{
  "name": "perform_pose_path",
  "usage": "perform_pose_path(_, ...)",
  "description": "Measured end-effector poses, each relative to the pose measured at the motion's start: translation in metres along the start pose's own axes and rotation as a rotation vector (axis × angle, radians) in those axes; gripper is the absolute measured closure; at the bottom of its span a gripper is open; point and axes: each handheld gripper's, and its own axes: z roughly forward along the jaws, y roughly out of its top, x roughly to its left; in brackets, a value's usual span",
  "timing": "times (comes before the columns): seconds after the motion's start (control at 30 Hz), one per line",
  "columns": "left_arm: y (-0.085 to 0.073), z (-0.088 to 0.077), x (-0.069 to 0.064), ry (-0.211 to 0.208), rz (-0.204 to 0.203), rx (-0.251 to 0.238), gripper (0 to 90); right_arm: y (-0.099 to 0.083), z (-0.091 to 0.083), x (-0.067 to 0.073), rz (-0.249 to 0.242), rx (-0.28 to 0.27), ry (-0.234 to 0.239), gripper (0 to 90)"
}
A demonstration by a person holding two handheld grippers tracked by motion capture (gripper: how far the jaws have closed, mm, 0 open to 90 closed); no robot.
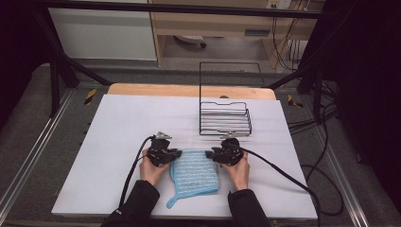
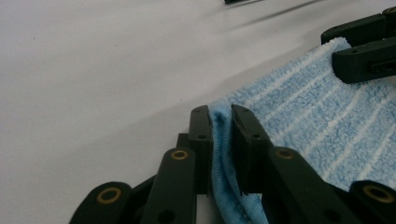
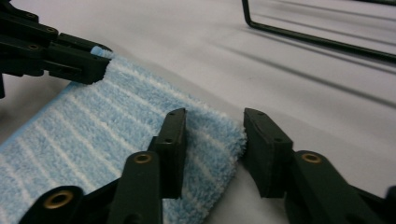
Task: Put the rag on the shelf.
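Blue towel (image 1: 196, 171) pinched at its far corners

Left gripper (image 2: 221, 140) clamps cloth; right gripper (image 3: 212, 140) gapes astride its corner: close fully, then lift evenly.

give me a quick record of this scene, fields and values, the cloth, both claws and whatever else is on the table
cloth: blue striped cloth, flat on the white table
left claw: shut on the cloth's far left corner
right claw: open, jaws astride the far right corner, not yet pinching
rack: black wire rack, behind the cloth, apart from it
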Motion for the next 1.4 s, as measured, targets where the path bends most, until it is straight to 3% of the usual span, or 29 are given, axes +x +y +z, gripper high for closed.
perform_pose_path(0.3,-0.002,-0.001,0.004,-0.032,-0.023,-0.016,82.1,0.003,-0.003,0.000,0.037,0.016,0.035,79.6)
perform_pose_path(0.53,-0.002,-0.006,0.005,-0.048,-0.037,-0.039,82.9,0.004,-0.009,0.003,0.040,-0.006,0.036,81.1)
perform_pose_path(0.73,-0.002,-0.017,0.002,-0.054,-0.031,-0.088,82.9,0.004,-0.016,0.008,0.034,-0.045,0.040,81.2)
perform_pose_path(0.9,-0.003,-0.028,-0.004,-0.052,-0.017,-0.128,82.9,0.004,-0.027,0.015,0.019,-0.099,0.044,81.2)
perform_pose_path(1.17,-0.004,-0.042,-0.011,-0.060,-0.015,-0.191,82.8,0.004,-0.037,0.022,0.004,-0.142,0.047,81.3)
perform_pose_path(1.4,-0.003,-0.053,-0.018,-0.061,0.014,-0.229,82.8,0.004,-0.050,0.028,-0.013,-0.191,0.054,81.3)
